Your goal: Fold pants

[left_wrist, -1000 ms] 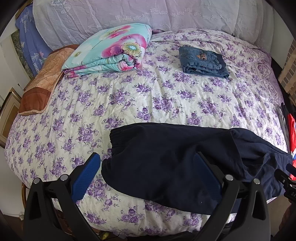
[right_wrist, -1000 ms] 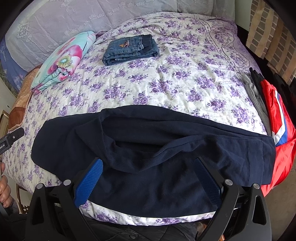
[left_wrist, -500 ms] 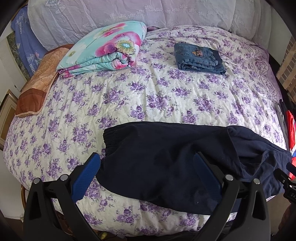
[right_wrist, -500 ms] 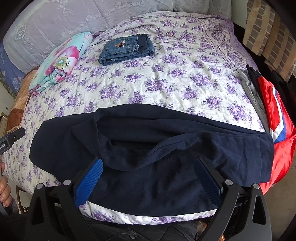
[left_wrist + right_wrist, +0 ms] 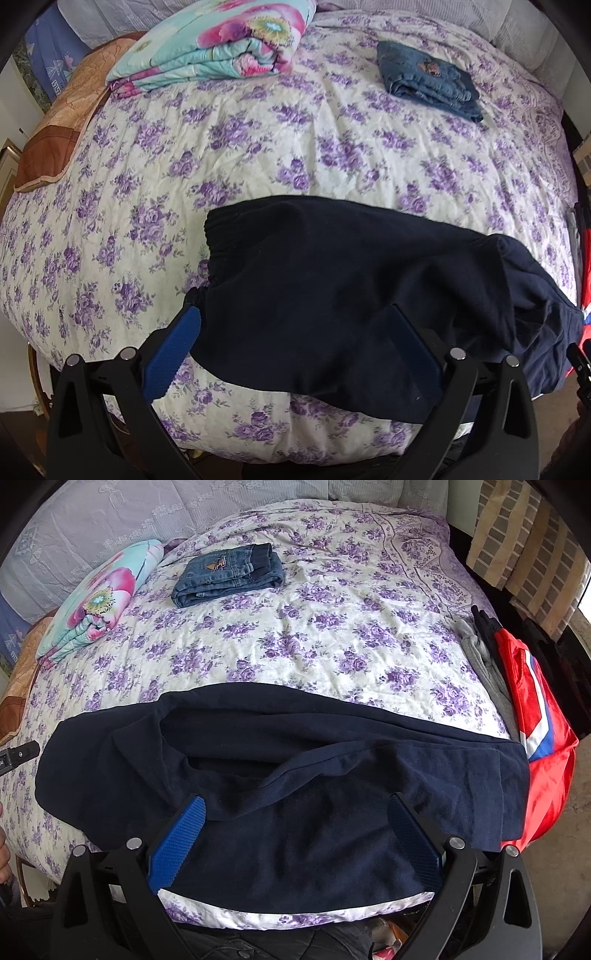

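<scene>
while the navy pants (image 5: 332, 288) lie spread across the near edge of the bed (image 5: 332, 158), both grippers hover just above them with nothing gripped. the left gripper (image 5: 291, 350) has its jaws wide apart over the waistband end, the elastic edge bunched just beside its left finger. the right gripper (image 5: 295, 834) also has its jaws wide, poised over the leg end, where the upper layer of cloth is rumpled and partly turned back. the hem reaches a red garment (image 5: 532, 731) draped at the bed's right side, next to grey and black clothes. farther back on the purple-flowered bedspread rest folded jeans (image 5: 229, 574) and, well apart to their left, a folded floral blanket (image 5: 218, 44). a brown quilted cushion (image 5: 59, 125) lies at the left edge of the bed.
</scene>
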`<state>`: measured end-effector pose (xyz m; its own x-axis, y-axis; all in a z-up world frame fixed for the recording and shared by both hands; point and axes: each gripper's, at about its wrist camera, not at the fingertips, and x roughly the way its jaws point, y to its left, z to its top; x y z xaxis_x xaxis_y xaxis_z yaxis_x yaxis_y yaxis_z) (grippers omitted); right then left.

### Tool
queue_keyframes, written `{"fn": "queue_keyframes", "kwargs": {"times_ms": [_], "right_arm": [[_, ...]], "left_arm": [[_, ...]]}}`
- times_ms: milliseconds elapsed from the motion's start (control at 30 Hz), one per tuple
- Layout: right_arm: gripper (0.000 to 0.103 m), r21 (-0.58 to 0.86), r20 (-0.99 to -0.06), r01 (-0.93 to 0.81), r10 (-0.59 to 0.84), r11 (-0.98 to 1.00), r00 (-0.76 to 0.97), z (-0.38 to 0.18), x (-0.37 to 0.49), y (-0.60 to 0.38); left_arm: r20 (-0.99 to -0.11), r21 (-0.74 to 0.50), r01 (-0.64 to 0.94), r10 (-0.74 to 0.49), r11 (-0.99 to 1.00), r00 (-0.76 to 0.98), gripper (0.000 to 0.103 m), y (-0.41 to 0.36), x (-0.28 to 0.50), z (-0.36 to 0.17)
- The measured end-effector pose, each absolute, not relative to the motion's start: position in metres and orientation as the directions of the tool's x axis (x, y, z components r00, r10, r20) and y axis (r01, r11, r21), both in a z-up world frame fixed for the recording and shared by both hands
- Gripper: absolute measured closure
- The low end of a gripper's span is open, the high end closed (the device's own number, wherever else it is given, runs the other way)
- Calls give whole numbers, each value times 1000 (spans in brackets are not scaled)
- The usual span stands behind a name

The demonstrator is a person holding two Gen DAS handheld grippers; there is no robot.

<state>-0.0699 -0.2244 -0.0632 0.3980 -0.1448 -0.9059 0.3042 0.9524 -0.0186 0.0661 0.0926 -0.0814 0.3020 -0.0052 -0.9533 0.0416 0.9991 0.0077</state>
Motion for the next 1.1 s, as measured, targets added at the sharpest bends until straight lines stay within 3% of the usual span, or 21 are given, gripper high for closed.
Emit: {"fn": "queue_keyframes", "kwargs": {"times_ms": [467, 667, 833, 967, 1100], "right_arm": [[4, 26, -910, 376, -133, 926, 392, -85, -85, -265], [4, 272, -879, 496, 4, 825, 477, -106, -148, -334], [5, 475, -825, 685, 8, 551, 566, -133, -227, -398], [14, 645, -744, 703, 35, 299, 667, -167, -258, -419], [27, 706, -700, 677, 62, 208, 711, -196, -260, -421]], "left_arm": [[-993, 31, -13, 32, 999, 110, 4, 117, 52, -140], [-998, -57, -105, -53, 993, 36, 4, 140, 45, -159], [-996, -86, -143, -88, 986, -9, 4, 145, 49, -175], [-994, -100, -136, -103, 986, -18, 4, 143, 54, -177], [-994, -98, -119, -102, 988, -28, 4, 142, 57, -181]]}}
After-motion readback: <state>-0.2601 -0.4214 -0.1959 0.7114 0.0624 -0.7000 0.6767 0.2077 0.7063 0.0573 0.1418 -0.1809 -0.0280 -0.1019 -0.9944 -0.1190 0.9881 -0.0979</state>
